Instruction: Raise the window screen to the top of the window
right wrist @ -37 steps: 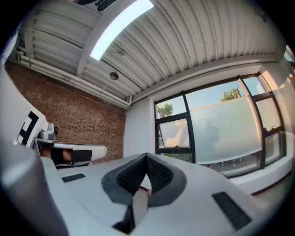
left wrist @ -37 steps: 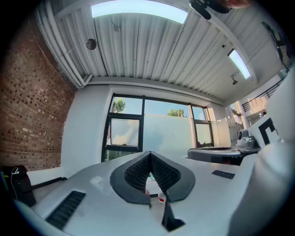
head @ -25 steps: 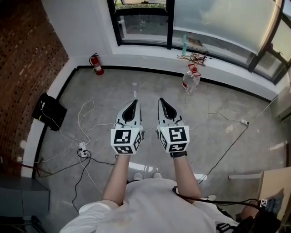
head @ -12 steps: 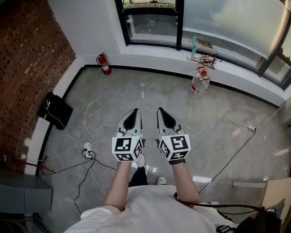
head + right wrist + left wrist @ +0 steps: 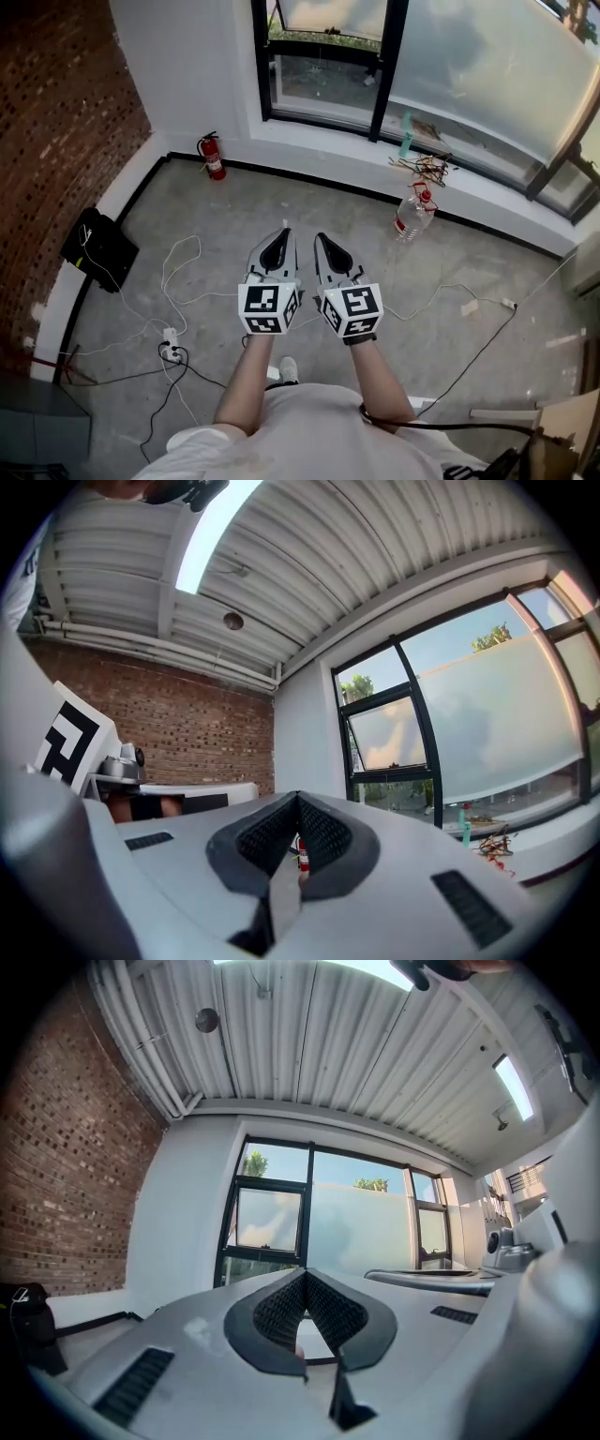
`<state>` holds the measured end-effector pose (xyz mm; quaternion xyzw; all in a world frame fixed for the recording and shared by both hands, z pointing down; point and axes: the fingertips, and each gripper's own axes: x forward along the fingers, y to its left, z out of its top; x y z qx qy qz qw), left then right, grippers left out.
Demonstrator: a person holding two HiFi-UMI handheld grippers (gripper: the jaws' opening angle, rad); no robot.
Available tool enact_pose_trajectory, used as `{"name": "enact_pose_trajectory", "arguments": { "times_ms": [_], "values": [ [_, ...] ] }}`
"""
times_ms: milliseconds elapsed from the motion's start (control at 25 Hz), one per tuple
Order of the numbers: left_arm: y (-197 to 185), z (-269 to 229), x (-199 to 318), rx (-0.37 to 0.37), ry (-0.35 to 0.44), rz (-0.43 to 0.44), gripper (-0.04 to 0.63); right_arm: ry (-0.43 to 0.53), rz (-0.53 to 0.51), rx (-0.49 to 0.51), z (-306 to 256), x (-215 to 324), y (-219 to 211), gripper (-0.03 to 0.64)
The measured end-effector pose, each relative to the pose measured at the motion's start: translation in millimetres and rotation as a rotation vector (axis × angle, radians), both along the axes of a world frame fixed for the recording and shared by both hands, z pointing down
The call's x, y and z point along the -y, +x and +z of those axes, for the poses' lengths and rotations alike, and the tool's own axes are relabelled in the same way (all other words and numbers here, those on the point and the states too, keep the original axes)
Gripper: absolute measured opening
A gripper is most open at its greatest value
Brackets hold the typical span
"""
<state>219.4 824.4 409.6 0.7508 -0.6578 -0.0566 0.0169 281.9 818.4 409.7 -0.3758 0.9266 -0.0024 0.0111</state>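
Screen (image 5: 469, 75) — pale panel over the wide pane of the far window (image 5: 386, 56), well apart from both tongs. Left tongs (image 5: 280, 234), right tongs (image 5: 322, 240): shut, empty, carried nearer the window than a second ago — approach only, nothing raised.

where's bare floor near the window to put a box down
Bare: the concrete floor between the fire extinguisher and the water bottle, under the window. Crowded: cables and power strip beside the black bag at left, a white cord at right, tangled wires on the sill.
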Motion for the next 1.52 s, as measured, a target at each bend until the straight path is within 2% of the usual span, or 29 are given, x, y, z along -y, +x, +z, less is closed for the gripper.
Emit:
{"name": "enact_pose_trajectory", "arguments": {
  "times_ms": [160, 280, 480, 640, 1080, 1280, 1360, 1440, 1520],
  "values": [
    [-42, -8, 32, 0.006, 0.019, 0.020, -0.005, 0.012, 0.019, -0.013, -7, 34, -47, -0.001],
    [-71, 2, 55, -0.030, 0.005, 0.015, -0.005, 0.001, 0.028, -0.045, 2, 58, -70, 0.000],
    [-96, 29, 95, -0.065, -0.034, 0.010, -0.005, -0.037, 0.029, -0.089, 27, 104, -94, 0.000],
    [-118, 32, 141, -0.055, -0.034, -0.004, -0.005, -0.049, 0.032, -0.060, 34, 159, -113, -0.001],
    [-202, 10, 344, 0.003, -0.037, -0.082, -0.005, -0.104, 0.017, 0.045, 40, 374, -186, 0.000],
    [-211, 15, 411, -0.016, -0.058, -0.101, -0.005, -0.141, 0.038, 0.056, 46, 445, -178, 0.000],
    [-211, 4, 437, -0.009, -0.048, -0.100, -0.005, -0.114, 0.040, 0.046, 31, 466, -178, -0.001],
    [-212, 0, 460, -0.006, -0.035, -0.091, -0.005, -0.093, 0.048, 0.051, 22, 487, -181, 0.000],
    [-216, 14, 479, -0.016, -0.052, -0.066, -0.005, -0.119, 0.064, 0.057, 36, 504, -187, -0.001]
  ]
}}
